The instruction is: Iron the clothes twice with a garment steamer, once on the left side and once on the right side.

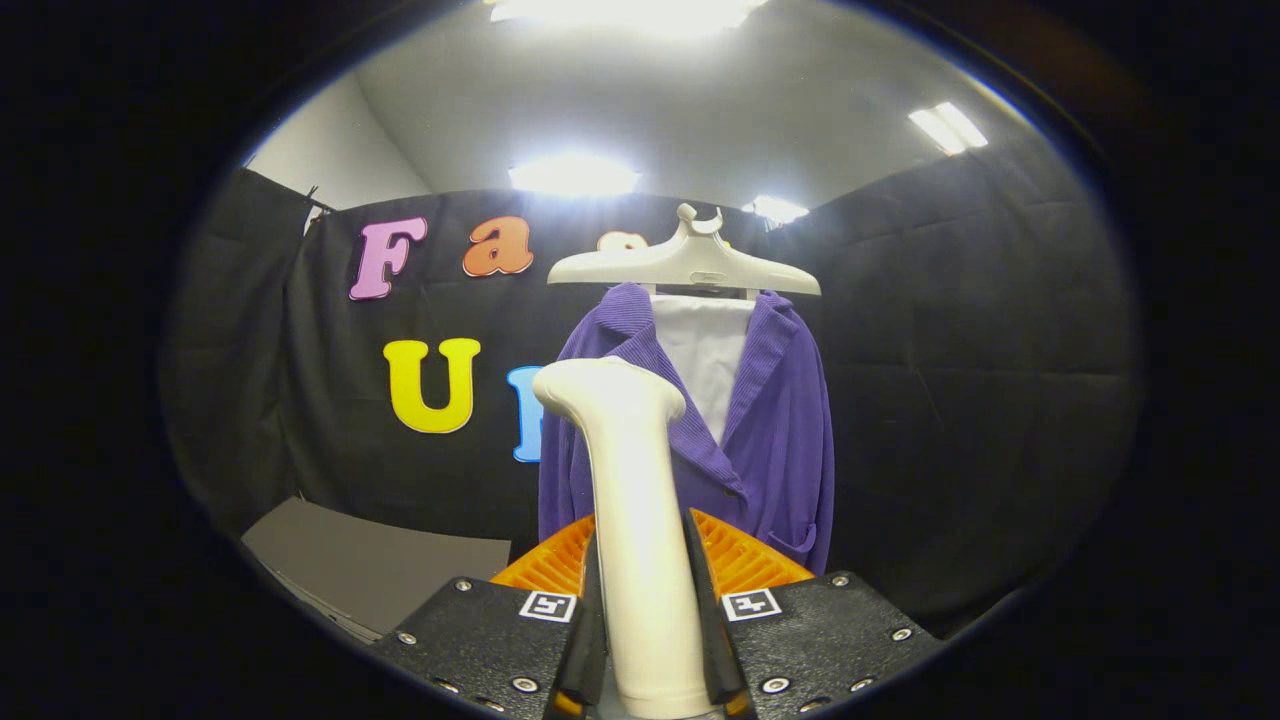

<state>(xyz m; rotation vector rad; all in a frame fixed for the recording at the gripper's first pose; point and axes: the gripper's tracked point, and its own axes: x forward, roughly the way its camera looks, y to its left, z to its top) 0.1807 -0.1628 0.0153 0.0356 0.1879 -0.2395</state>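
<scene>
Booth wall (960, 400): black cloth on every side, with 4 ceiling lights (575, 175) glowing above it.

Garment (770, 420): 1 purple ribbed jacket, front open over 1 white inner panel (705, 360), hanging beyond the fingers and well apart from them. It looks soft and light, likely to sway or crease if pushed hard, so each pass calls for a gentle stroke down 1 front panel at a time.

Hanger (685, 265): 1 pale plastic hanger, holding the jacket square to the onlooker.

Grey board (380, 565): 1 flat panel lying low by the wall, away from the jacket.

Steamer (630, 500): 1 cream garment steamer, upright between the fingers, its head turned toward the jacket's left-hand lapel but not touching it. The body looks hard, smooth and possibly slippery, moderately heavy at the head, so the slim handle below the head is the place to hold it.

Gripper (645, 600): 1 pair of tongs, clenched on the steamer handle, both fingers pressing its sides.

Progress: judging by the gap to the cloth, neither side's pass is under way at this moment.
</scene>
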